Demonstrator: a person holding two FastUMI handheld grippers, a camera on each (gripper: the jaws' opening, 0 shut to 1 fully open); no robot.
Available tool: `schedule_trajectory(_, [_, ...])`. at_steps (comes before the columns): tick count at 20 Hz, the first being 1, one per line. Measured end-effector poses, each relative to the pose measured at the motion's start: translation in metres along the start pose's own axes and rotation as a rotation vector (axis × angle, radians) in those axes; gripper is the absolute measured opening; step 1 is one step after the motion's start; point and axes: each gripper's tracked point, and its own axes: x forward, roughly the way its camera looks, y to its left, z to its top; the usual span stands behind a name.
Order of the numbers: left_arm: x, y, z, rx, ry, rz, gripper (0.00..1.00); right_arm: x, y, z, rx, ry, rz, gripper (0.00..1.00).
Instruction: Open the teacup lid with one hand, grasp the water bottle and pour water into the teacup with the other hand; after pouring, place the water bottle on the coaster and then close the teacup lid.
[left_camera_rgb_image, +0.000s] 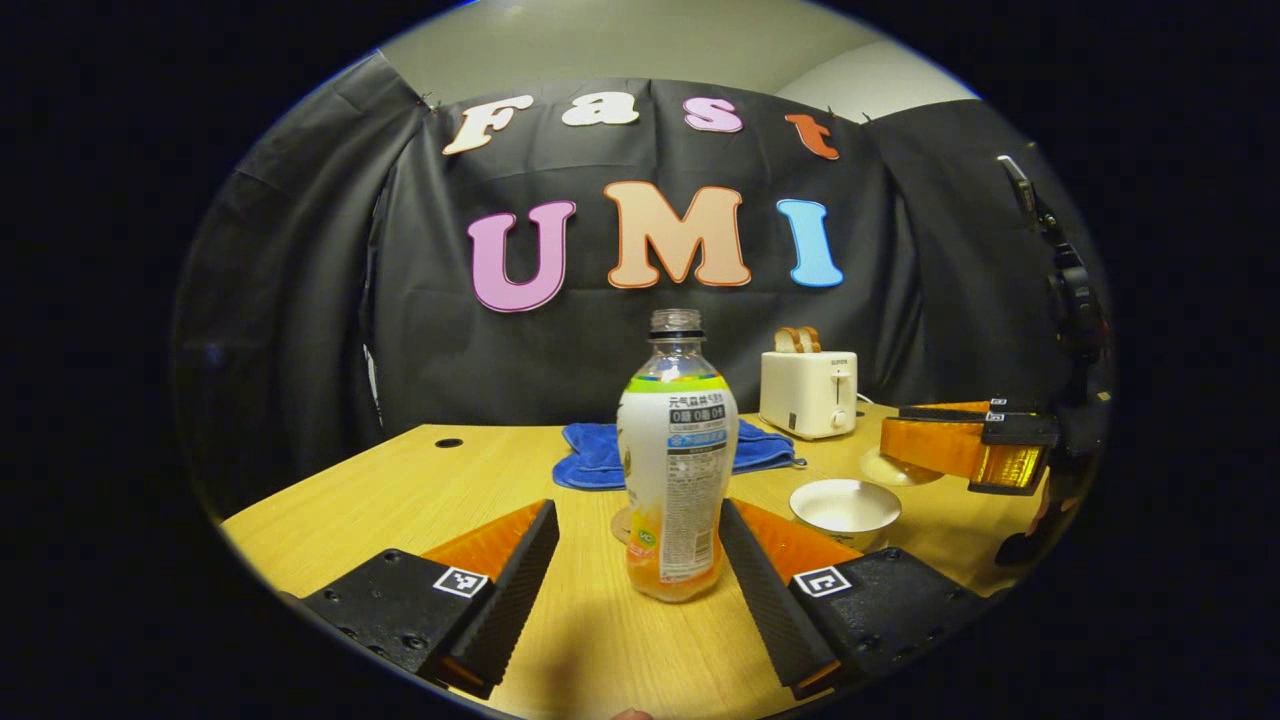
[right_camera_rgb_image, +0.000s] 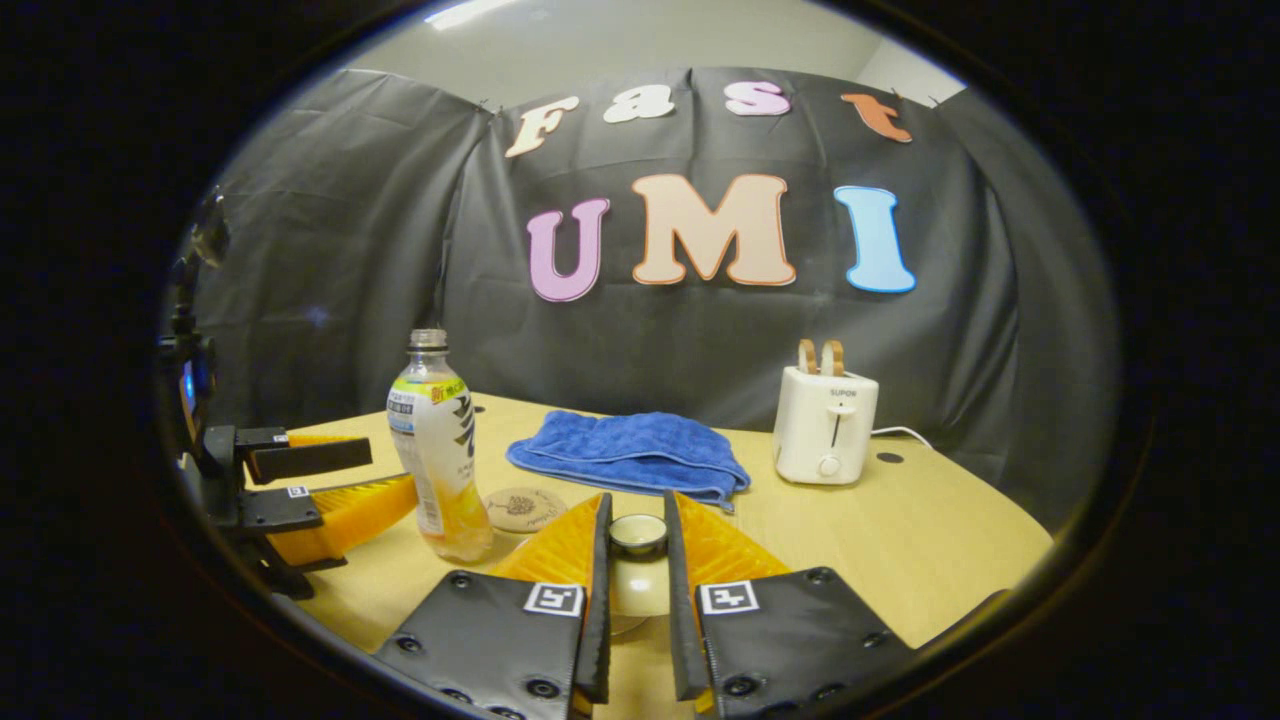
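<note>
Standing between the spread left tool (left_camera_rgb_image: 635, 580), water bottle (left_camera_rgb_image: 676, 460); right tool (right_camera_rgb_image: 637, 560) clamped on teacup lid (right_camera_rgb_image: 638, 533).

A light wooden bench (right_camera_rgb_image: 900, 540) carries everything. Near the back lies a crumpled blue towel (right_camera_rgb_image: 635, 455), and to its right stands a white toaster (right_camera_rgb_image: 826, 425) with two slices of bread in its slots. A bottle (right_camera_rgb_image: 438, 450) without a cap stands upright toward the left, with a round coaster (right_camera_rgb_image: 524, 508) just beside it. In the left gripper view an open white cup (left_camera_rgb_image: 845, 510) sits right of the bottle (left_camera_rgb_image: 676, 460).
</note>
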Motion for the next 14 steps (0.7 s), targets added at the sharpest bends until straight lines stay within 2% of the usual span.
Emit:
schedule_trajectory(5, [0.011, -0.016, 0.006, 0.019, 0.001, -0.037, 0.94, -0.007, -0.015, 0.002, 0.026, -0.010, -0.016, 0.27])
schedule_trajectory(14, [0.039, -0.027, 0.005, 0.031, 0.027, -0.048, 0.96, -0.029, -0.038, 0.003, 0.063, -0.020, -0.058, 0.28])
